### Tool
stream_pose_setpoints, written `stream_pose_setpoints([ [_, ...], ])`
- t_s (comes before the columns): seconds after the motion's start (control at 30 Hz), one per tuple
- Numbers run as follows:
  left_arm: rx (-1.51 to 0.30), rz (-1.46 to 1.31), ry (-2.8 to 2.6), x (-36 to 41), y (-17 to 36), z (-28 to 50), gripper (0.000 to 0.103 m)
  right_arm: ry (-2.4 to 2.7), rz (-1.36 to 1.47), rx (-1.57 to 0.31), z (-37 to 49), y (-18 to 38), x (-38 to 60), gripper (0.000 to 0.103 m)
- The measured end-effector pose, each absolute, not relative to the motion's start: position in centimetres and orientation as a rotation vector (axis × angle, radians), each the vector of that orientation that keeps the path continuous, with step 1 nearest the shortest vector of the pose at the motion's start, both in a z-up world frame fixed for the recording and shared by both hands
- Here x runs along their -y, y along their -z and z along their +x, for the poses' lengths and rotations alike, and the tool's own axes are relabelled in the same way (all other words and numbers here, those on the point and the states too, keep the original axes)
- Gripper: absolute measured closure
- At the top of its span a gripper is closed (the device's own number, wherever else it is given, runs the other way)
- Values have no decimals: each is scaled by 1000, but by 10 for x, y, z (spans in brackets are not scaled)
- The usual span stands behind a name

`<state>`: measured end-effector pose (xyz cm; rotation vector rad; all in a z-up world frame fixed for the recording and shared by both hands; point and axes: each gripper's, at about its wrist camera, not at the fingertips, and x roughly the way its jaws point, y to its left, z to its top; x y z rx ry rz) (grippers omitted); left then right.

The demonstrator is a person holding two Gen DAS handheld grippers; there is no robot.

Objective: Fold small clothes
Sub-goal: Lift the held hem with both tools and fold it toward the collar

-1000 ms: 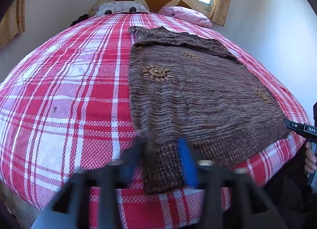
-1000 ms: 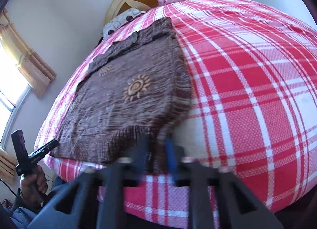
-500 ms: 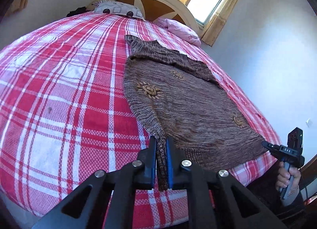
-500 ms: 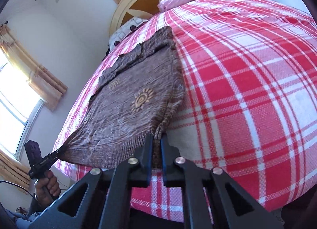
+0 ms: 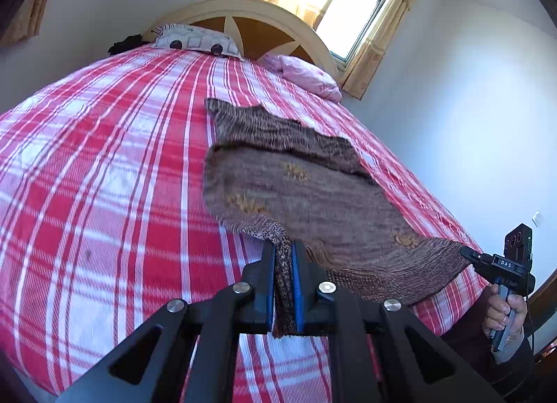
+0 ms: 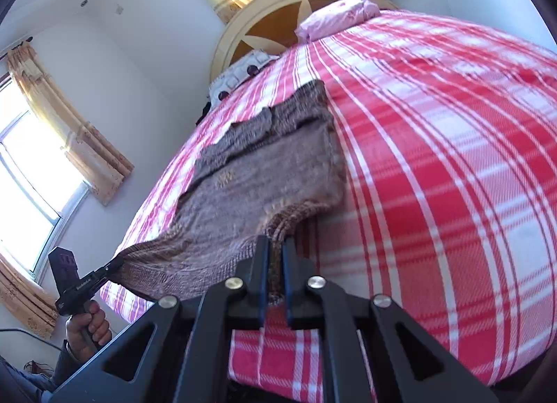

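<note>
A brown knitted sweater [image 5: 313, 194] with small orange sun motifs lies on a red and white plaid bed [image 5: 104, 176]; its near hem is lifted off the cover. My left gripper [image 5: 283, 253] is shut on the hem's left corner, cloth pinched between the blue pads. My right gripper [image 6: 275, 253] is shut on the other hem corner. In the left wrist view the right gripper [image 5: 468, 253] shows at the right edge, clamping the stretched hem. In the right wrist view the left gripper [image 6: 111, 267] pulls the sweater [image 6: 261, 173] at lower left. The far part with the sleeves rests on the bed [image 6: 435, 159].
A patterned pillow [image 5: 198, 42] and a pink pillow [image 5: 306, 75] lie against the arched headboard [image 5: 264, 20]. Curtained windows [image 5: 355, 16] sit in the white walls. A person's hand [image 5: 504, 312] holds the right tool beside the bed's foot edge.
Both grippers closed on the hem corners, then rose, lifting the near hem off the bed and stretching it between them. The views tilted upward toward headboard and windows.
</note>
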<state>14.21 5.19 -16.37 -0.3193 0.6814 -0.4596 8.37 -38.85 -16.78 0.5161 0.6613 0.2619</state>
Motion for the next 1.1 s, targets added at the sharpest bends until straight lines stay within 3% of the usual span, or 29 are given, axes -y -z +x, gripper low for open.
stream_pose_setpoints([
  [0.57, -626, -312, 465, -58, 126, 235, 95, -239, 486, -604, 174, 113, 396, 93],
  [1.1, -661, -360, 457, -50, 112, 345, 95, -153, 497, -668, 284, 102, 405, 93],
])
